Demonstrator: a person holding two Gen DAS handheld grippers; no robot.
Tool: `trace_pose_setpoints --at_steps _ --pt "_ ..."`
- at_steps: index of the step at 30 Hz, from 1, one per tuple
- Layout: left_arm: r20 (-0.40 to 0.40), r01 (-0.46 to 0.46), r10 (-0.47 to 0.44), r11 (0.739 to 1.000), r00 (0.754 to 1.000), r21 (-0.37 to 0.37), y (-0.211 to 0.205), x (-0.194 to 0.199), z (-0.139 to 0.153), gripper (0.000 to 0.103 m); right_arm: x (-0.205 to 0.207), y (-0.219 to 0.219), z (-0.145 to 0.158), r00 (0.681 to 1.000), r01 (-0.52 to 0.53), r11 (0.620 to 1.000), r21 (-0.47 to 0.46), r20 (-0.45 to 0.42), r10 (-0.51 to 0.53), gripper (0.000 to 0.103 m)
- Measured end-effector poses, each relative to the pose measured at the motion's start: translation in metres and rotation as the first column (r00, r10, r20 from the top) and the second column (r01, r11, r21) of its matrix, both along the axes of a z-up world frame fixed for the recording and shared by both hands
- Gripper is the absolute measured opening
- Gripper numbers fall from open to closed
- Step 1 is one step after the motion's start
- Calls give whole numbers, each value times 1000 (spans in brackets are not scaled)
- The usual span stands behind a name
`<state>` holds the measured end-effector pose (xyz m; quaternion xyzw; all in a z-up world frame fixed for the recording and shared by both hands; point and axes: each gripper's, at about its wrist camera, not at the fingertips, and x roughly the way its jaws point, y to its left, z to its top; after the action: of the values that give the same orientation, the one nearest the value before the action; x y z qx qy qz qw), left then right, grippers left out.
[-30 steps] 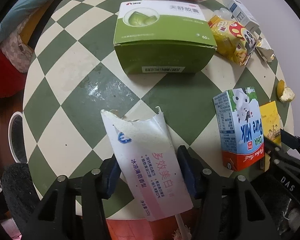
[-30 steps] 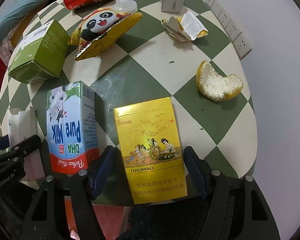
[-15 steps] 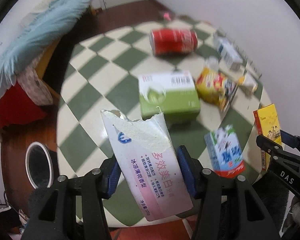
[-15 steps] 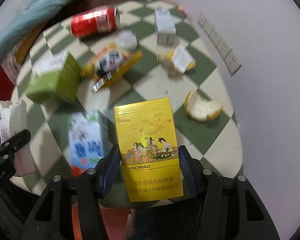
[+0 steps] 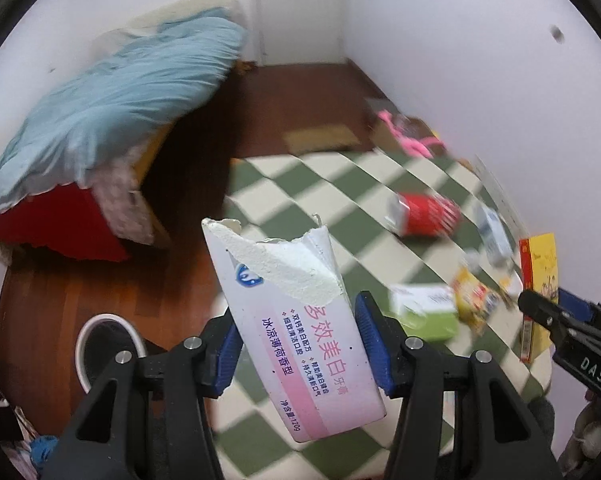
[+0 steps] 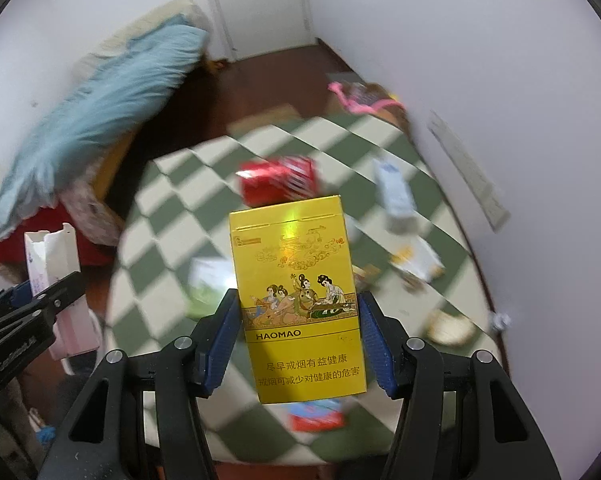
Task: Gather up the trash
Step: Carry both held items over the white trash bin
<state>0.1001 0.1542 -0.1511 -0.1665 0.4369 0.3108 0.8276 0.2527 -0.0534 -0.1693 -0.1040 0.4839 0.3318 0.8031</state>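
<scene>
My left gripper (image 5: 298, 340) is shut on a torn white and pink toothpaste box (image 5: 292, 320) and holds it high above the checkered table (image 5: 324, 184). My right gripper (image 6: 298, 340) is shut on a yellow cigarette pack (image 6: 296, 292), also raised above the table. The pack shows at the right edge of the left wrist view (image 5: 538, 280), and the toothpaste box shows at the left of the right wrist view (image 6: 52, 280). A white-rimmed bin (image 5: 108, 344) stands on the wooden floor left of the table.
On the table lie a red can (image 5: 424, 214), a green box (image 5: 424, 312), a yellow snack bag (image 5: 476, 300), a small white carton (image 6: 396, 196), an orange peel (image 6: 448, 326) and a milk carton (image 6: 316, 418). A bed with a blue quilt (image 5: 112, 100) stands at the left.
Both grippers have lifted up and away from the table with their boxes in them. The view has tilted up to show the room, and the table looks smaller and blurred.
</scene>
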Motion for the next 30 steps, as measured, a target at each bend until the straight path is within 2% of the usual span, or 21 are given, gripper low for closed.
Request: trace_pose_setpoints --at_steps 5,8,11,13,17,21,27,29,30 --pt "26 -132 132 991 991 15 76 -64 16 50 -33 86 12 990 -137 988 66 -36 139 60" --pt "18 -237 236 972 971 6 127 -116 9 50 -67 157 4 965 -246 965 88 -76 253 60" --pt "-16 -346 346 938 938 -25 175 -169 -15 50 -111 238 -14 918 -363 927 95 -134 373 60" --pt "-44 -403 401 913 915 -63 202 -199 -34 50 -137 278 -32 890 -415 905 91 -168 425 60" --pt "-106 -487 476 857 873 -166 249 -257 -84 51 -204 372 -88 798 -533 844 66 -292 527 60" --pt "-144 -544 526 788 838 -289 281 -304 -136 52 -259 439 -150 719 -612 791 16 -405 565 60" --pt "-212 -614 579 702 787 -362 311 -341 -186 54 -319 504 -224 646 -681 730 -68 -524 555 60" --pt "-228 -635 595 681 770 -365 317 -349 -196 60 -330 514 -237 639 -693 715 -88 -534 553 60" --pt "-237 -643 601 676 763 -360 319 -351 -199 76 -339 521 -246 632 -704 703 -102 -542 554 60"
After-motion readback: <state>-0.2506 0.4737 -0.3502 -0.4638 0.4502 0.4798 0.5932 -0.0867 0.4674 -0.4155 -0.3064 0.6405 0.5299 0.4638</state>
